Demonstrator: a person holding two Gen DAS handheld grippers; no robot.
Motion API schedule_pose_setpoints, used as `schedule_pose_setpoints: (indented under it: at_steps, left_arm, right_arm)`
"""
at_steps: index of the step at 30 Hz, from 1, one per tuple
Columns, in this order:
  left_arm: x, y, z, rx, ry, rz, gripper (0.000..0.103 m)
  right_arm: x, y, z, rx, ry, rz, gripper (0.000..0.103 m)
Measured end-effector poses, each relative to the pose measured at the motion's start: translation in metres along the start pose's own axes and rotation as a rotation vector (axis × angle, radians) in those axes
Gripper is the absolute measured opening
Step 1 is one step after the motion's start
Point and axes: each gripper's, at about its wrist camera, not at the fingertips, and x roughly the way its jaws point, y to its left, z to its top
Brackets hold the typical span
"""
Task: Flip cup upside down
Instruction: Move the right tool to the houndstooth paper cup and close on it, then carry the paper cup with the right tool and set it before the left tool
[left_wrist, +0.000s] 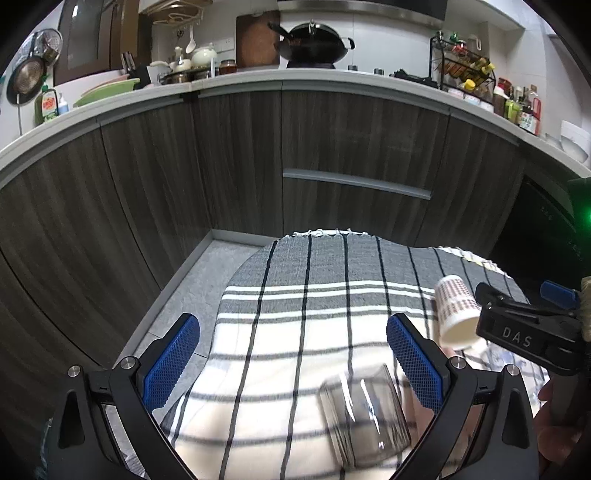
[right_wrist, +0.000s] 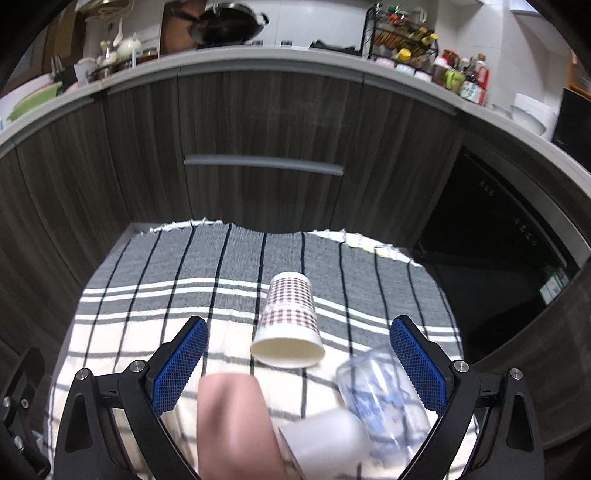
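Pink cup (right_wrist: 236, 424): nearest, blurred, between right gripper (right_wrist: 297, 360) fingers.
Paper cup (right_wrist: 290, 321): on its side, striped cloth (right_wrist: 147, 295).
Jaws: both grippers apart, holding nothing; left gripper (left_wrist: 293, 356).

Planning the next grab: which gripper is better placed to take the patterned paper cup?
Right, probably. The patterned paper cup lies between the open right gripper fingers, mouth toward it. The open left gripper frames a clear glass instead.
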Motion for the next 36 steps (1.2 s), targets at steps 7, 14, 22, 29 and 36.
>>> schedule_pose_setpoints:
  at_steps: [7,14,22,29,36]
  left_arm:
    - [0.045,-0.002,0.011,-0.019,0.048,-0.009,0.103]
    - [0.068,-0.009,0.014,-0.01,0.073,-0.025,0.103]
    - [0.074,-0.011,0.014,-0.005,0.089,-0.04,0.103]
    - [0.064,-0.015,0.017,0.013,0.082,-0.051,0.103]
    - [0.031,-0.006,0.022,0.006,0.048,-0.051,0.103]
  right_arm:
    - [0.061,0.007,0.015,-0.006,0.141,-0.006,0.099]
    - [0.104,0.006,0.016,0.002,0.256,0.025,0.096]
    - [0.137,0.002,0.003,0.053,0.387,0.073,0.066]
    - [0.126,-0.003,0.008,0.066,0.36,0.086,0.065]
    - [0.082,-0.007,0.022,0.078,0.293,0.109,0.065]
